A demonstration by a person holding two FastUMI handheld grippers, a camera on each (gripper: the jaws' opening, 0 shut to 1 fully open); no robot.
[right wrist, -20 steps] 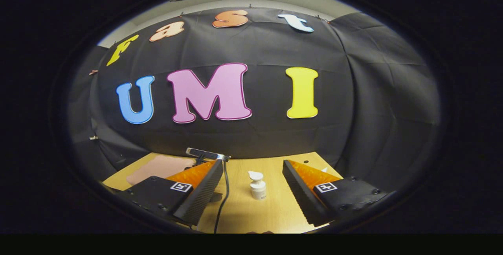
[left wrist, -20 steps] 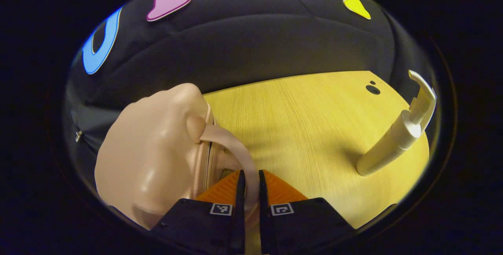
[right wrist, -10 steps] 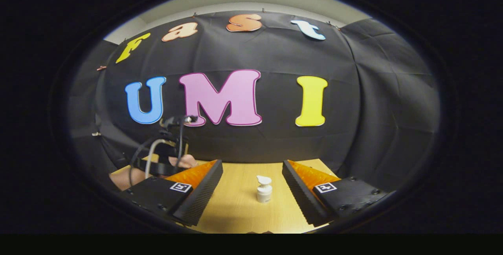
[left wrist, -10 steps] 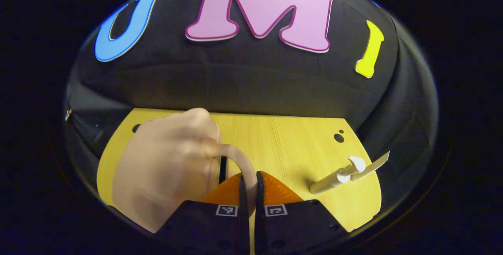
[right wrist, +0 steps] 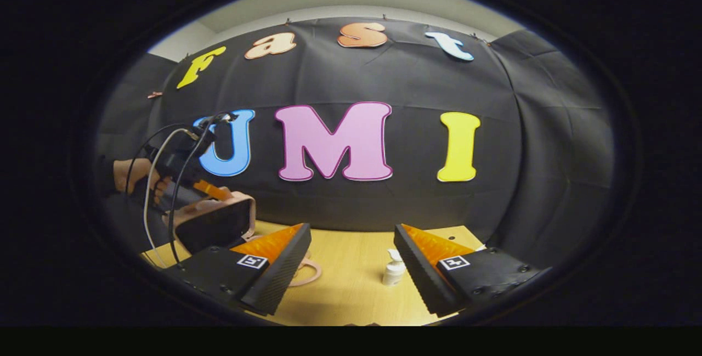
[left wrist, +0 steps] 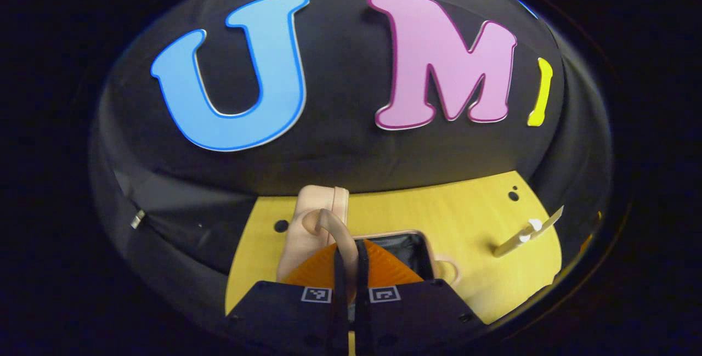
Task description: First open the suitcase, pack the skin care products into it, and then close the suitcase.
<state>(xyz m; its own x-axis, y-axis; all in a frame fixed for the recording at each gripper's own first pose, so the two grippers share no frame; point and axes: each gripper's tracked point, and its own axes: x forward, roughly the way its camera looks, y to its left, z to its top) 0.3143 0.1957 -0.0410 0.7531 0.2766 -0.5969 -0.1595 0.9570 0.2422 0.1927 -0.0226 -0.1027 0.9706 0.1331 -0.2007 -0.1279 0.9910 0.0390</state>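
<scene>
A small pink suitcase (left wrist: 312, 219) lies on the wooden table (left wrist: 466, 208), its lid raised and its dark inside (left wrist: 408, 249) showing. My left gripper (left wrist: 349, 246) is shut on the lid's pink strap handle (left wrist: 329, 223). In the right gripper view the lifted lid (right wrist: 216, 224) stands tilted at the left, with the left gripper (right wrist: 211, 190) on its top edge and a hand (right wrist: 134, 172) behind. A white pump bottle (right wrist: 392, 273) stands on the table, close to my right finger. My right gripper (right wrist: 351, 265) is open and holds nothing.
The pump bottle (left wrist: 524, 234) is off to the right of the suitcase in the left gripper view. A second pink handle (right wrist: 307, 275) of the lower half lies on the table (right wrist: 345, 295). Cables (right wrist: 159, 180) hang from the left gripper. Black cloth walls stand behind the table.
My left gripper has risen and swung back with the handle, lifting the lid from closed to raised. The right gripper stays open; its view has drifted left.
</scene>
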